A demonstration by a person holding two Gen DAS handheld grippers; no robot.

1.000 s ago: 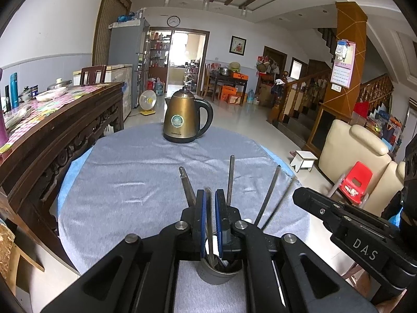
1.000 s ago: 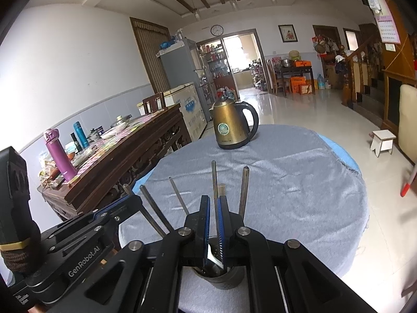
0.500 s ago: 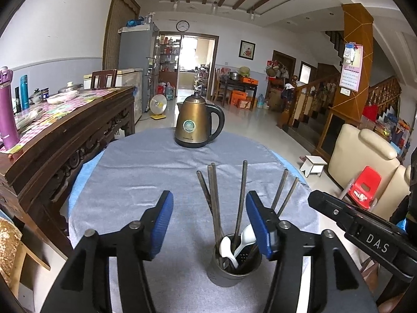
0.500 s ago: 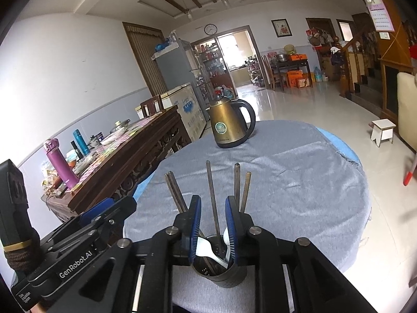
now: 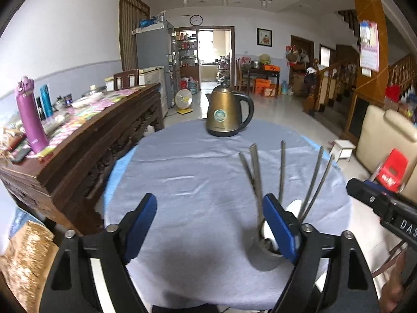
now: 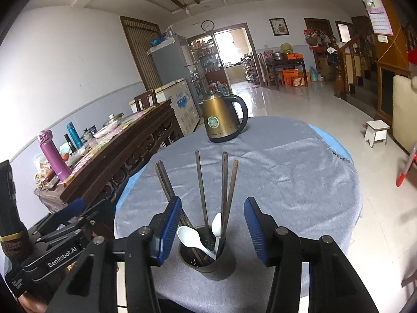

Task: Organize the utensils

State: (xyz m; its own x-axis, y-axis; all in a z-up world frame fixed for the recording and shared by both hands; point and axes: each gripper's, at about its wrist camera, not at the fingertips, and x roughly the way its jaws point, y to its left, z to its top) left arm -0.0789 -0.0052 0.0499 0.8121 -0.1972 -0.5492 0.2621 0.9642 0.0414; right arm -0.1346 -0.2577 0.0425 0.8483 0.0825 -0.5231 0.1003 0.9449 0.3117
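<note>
Both sets of blue-padded fingers are spreading apart and pinch nothing: the right gripper (image 6: 211, 225) frames the metal cup (image 6: 208, 258) with open air on either side, and the left gripper (image 5: 209, 225) has only bare grey cloth (image 5: 187, 182) between its fingers, the cup sitting partly behind its right-hand finger (image 5: 280, 230).

The cup stands upright on the near part of the round table. The chopsticks (image 6: 200, 190) in it run long axis near vertical, tips down, free ends fanning from about 11 to 1 o'clock. Two white spoons (image 6: 191, 240) sit bowl-up at the rim, one leaning toward 10 o'clock.

A gold kettle (image 6: 221, 120) stands well apart at 12 o'clock, handle to the right. A carved wooden sideboard (image 6: 125, 154) runs along at 9 to 10 o'clock, beside the table.
</note>
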